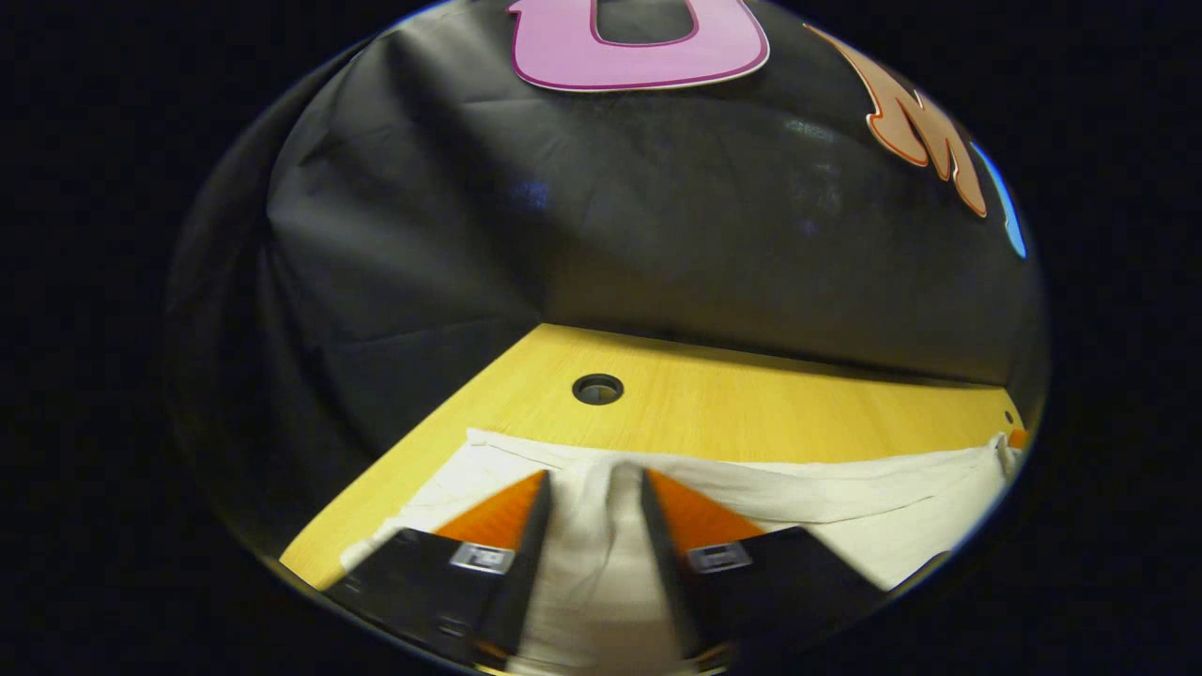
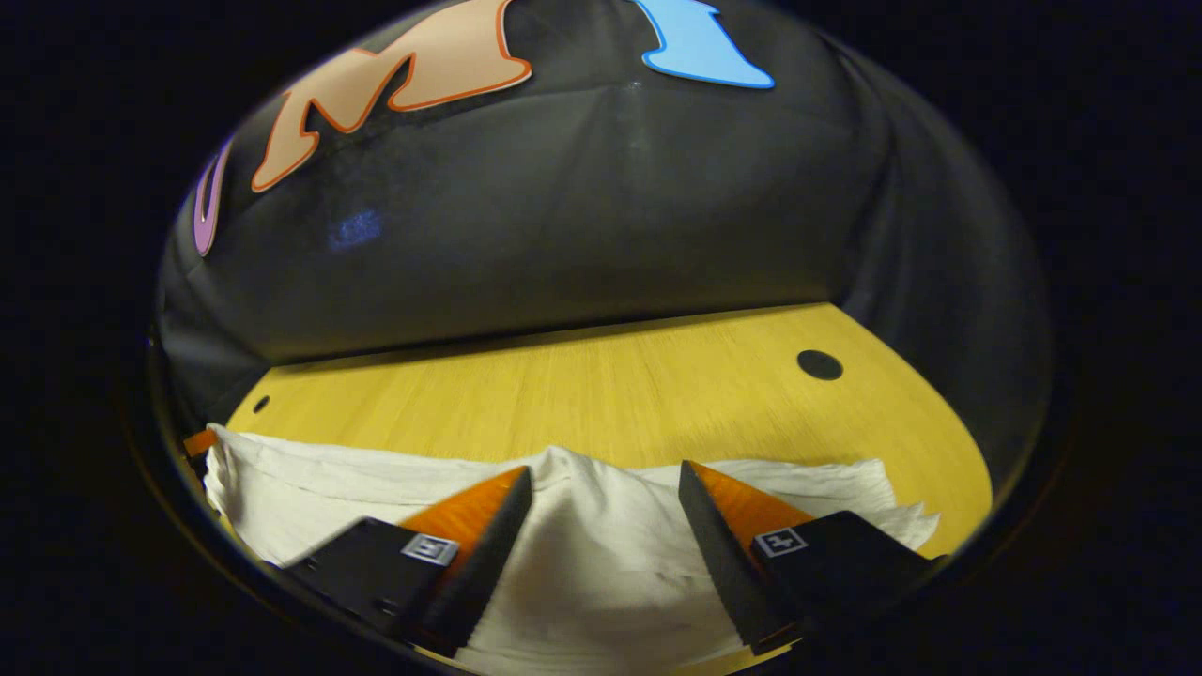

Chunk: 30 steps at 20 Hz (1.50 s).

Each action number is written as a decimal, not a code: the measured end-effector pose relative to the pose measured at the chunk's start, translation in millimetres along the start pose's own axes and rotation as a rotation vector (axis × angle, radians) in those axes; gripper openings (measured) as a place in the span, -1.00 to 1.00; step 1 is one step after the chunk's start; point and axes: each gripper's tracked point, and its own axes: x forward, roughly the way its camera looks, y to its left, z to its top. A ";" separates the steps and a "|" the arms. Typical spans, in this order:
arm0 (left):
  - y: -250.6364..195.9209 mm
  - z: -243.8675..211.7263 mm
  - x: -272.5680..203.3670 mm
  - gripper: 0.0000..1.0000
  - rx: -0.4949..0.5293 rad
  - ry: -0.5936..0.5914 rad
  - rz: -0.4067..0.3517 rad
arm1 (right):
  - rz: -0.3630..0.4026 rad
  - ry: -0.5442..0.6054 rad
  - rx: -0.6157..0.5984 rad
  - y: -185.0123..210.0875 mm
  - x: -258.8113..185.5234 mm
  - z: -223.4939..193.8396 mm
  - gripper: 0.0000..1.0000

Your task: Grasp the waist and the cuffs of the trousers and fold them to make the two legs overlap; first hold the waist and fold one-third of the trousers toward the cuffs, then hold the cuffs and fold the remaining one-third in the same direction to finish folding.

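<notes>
We see the trousers (image 1: 845, 498) lying across the table (image 1: 751, 404) at 6 o'clock. Left gripper (image 1: 594, 488) pinches a ridge; right gripper (image 2: 601, 488) straddles cloth, wide. Thirds-folding appears unfinished.

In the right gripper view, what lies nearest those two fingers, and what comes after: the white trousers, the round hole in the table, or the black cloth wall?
1. White trousers: bunched between the fingers of the right gripper.
2. Round hole: in the table, ahead and to the right.
3. Black cloth wall: behind the table's far edge.
</notes>
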 end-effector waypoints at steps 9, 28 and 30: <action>-30.6 29.0 -47.2 0.92 -0.028 -0.061 -0.086 | -0.144 -0.089 0.072 -103.1 -77.3 34.9 0.92; -34.3 28.9 -89.3 0.92 -0.076 -0.069 -0.039 | -0.195 0.078 0.427 -196.2 -76.2 -69.1 0.93; -35.3 29.1 -89.1 0.92 -0.076 -0.074 -0.045 | -0.167 0.071 0.458 -190.8 -71.7 -67.1 0.76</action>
